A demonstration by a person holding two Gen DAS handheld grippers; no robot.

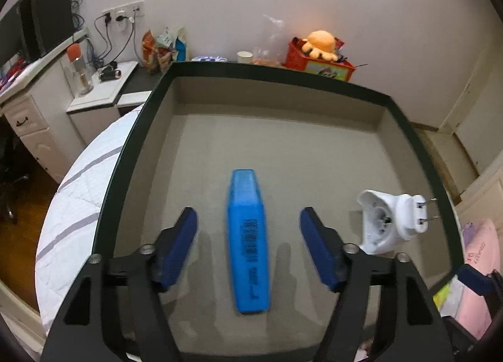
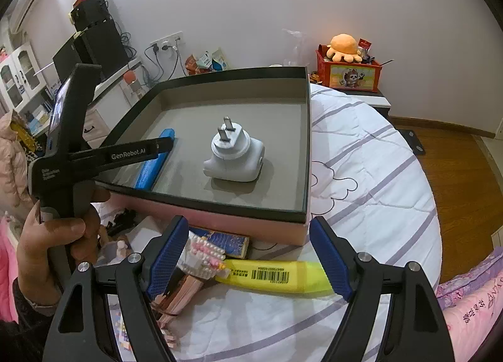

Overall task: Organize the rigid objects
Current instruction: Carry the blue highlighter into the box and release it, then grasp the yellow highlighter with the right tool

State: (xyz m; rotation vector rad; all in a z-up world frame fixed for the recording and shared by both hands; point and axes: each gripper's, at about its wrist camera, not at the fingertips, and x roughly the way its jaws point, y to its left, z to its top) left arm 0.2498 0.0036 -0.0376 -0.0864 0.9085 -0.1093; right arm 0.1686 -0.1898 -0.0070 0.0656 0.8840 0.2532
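A shallow box lid with a dark rim [image 1: 283,74] and grey floor serves as a tray on the bed. In it lie a blue highlighter [image 1: 248,242] and a white plug adapter [image 1: 386,220] with its prongs up. My left gripper [image 1: 248,214] hovers open over the blue highlighter, its blue pads well clear on both sides. From the right wrist view, the tray [image 2: 220,208] holds the blue highlighter [image 2: 154,164] and the adapter [image 2: 234,154]. My right gripper [image 2: 250,223] stands open in front of the tray, above a yellow highlighter [image 2: 276,275] lying on the bed.
A person's hand [image 2: 47,236] holds the left gripper's handle. A pink-and-white block figure [image 2: 204,255] and a small blue box [image 2: 226,241] lie by the tray's near side. The striped white quilt [image 2: 377,173] spreads to the right. A red bin with an orange plush [image 2: 345,69] stands behind.
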